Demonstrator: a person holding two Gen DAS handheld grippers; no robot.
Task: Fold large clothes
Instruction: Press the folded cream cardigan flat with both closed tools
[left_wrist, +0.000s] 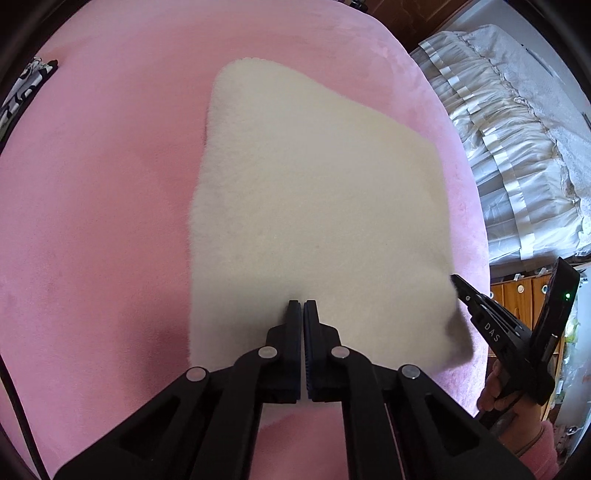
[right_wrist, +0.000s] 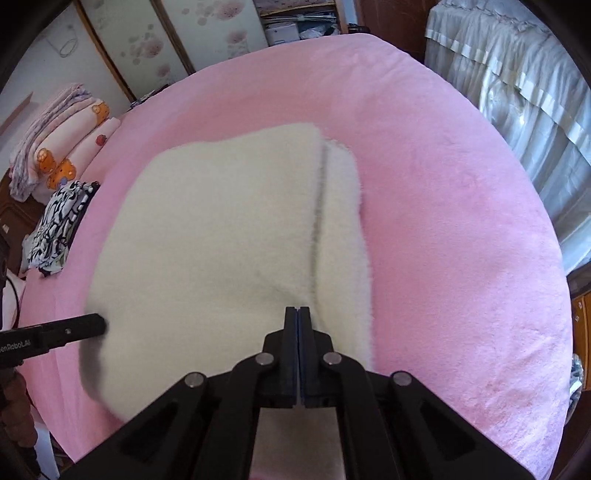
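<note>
I am gripping a cream fluffy fleece garment lying on the pink bed, stretching from my tools toward the frame's top. My left tool and right tool are each pinching its near edge at lower centre, jaws together on the fleece.

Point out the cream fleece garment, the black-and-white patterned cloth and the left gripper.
cream fleece garment (right_wrist: 207, 236): right wrist view, middle of its top layer.
black-and-white patterned cloth (right_wrist: 59, 225): right wrist view, centre of the pile.
left gripper (left_wrist: 303, 303): left wrist view, between its closed fingertips.
</note>
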